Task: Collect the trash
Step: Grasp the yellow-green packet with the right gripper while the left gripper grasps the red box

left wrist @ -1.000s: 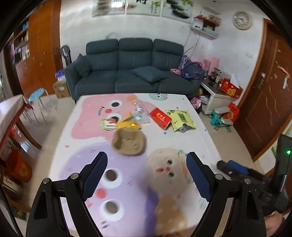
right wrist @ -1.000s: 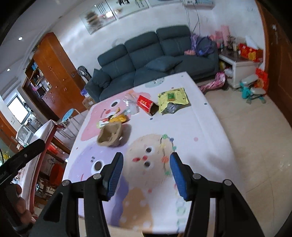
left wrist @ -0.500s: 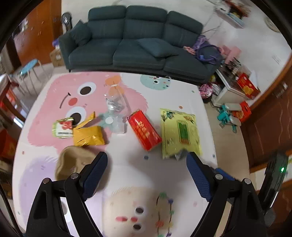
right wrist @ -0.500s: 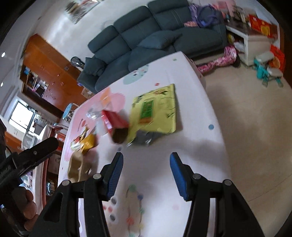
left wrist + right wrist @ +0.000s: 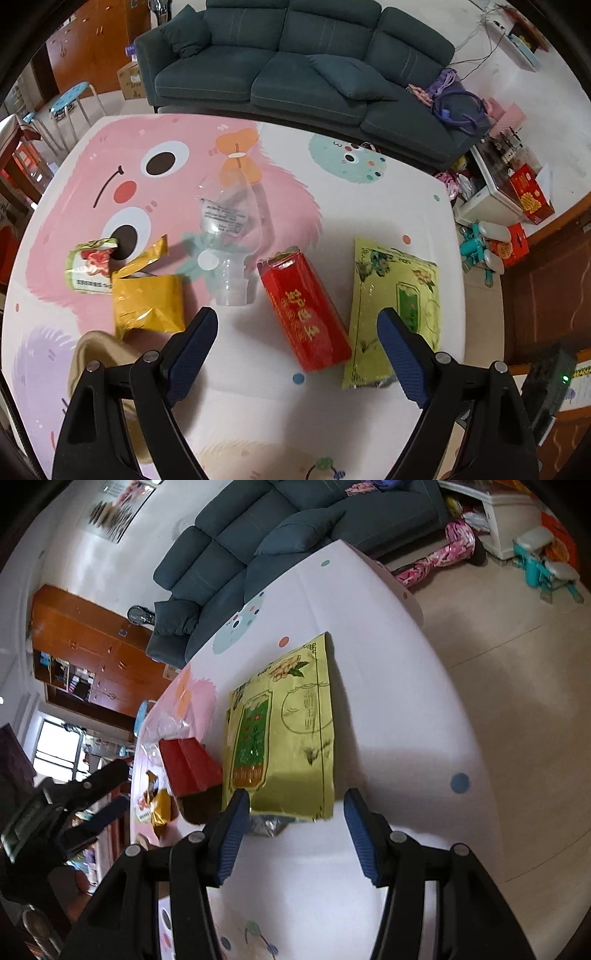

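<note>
Trash lies on a table with a cartoon-print cloth (image 5: 332, 206). In the left wrist view a red box (image 5: 303, 314) lies just ahead of my open left gripper (image 5: 297, 332), a little right of centre. A yellow-green foil bag (image 5: 397, 299) lies to its right, a crushed clear plastic bottle (image 5: 229, 236) to its left. Further left are a yellow packet (image 5: 147, 299), a small green-and-red wrapper (image 5: 88, 266) and a brown paper pulp tray (image 5: 99, 354). In the right wrist view my open right gripper (image 5: 295, 812) hovers at the near end of the yellow-green foil bag (image 5: 284, 731), with nothing gripped; the red box (image 5: 188, 764) sits left.
A dark teal sofa (image 5: 295, 70) stands behind the table. A white side cabinet (image 5: 495, 184) with red boxes and a small teal stool (image 5: 480, 247) are at the right on the tiled floor. The table's right edge (image 5: 461, 701) drops to bare floor. The left gripper (image 5: 74, 801) shows at the right view's left.
Both grippers have moved forward and down over the table, tilting downward; the red box and the green bag now lie close before them. Neither gripper's opening has changed.
</note>
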The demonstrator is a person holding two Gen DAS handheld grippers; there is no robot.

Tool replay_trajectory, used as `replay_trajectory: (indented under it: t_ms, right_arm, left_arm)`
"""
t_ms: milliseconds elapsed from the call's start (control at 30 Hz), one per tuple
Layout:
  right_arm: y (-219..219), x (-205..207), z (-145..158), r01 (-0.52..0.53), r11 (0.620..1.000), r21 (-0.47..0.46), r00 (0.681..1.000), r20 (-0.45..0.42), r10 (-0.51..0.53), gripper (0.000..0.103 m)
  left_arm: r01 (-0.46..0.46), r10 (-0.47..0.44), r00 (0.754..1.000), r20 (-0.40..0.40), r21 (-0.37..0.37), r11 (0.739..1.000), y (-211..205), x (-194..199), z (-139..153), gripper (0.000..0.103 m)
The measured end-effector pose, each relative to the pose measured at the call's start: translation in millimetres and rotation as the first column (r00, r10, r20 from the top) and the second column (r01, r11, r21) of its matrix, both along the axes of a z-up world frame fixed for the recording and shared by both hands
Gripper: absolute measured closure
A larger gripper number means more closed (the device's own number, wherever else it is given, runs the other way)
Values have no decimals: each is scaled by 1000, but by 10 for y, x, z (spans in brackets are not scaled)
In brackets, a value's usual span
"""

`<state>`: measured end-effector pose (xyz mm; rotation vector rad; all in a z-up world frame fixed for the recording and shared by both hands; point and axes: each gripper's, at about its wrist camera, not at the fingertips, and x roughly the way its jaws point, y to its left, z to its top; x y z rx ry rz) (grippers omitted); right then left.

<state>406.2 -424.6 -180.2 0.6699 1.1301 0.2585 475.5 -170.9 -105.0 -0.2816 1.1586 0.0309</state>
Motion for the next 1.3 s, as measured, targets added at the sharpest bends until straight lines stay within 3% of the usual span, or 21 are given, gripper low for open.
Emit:
replay_trajectory:
  t_ms: [300,400,433,467,567,767,1300]
  right_arm:
    - [60,109,-17,2,999,53,999,34,-4,52]
    - [88,138,-32,-12,999,44,1000,28,11,66]
    - [93,148,-46,-13,999,44,1000,20,12,70]
    - [93,157,-65,-14,999,45,1000,8,13,79]
    - [89,150,-96,-21,999,34,1000,-8,22,93]
    - [67,53,27,-49,998,40,998,28,48,102]
    - [202,-712,521,-124,992,-7,990,65,124,102]
  left_arm:
    - [-8,9,999,-48,17,1000,-51,153,-335,20]
    - [4,-5,996,-88,-7,1000,-68,186,-470,42]
    - [4,-6,995,-104,-18,1000,-71,199,-516,55]
    - [1,-3,994,-111,-19,1000,-70,203,-541,59]
    - [-7,5,996,-94,-19,1000,-57,182,-538,62]
    - [10,-8,996,-87,17,1000,-98,-35,-429,64]
    - [153,-151,988,-39,55,987,-209,-1237,106,65]
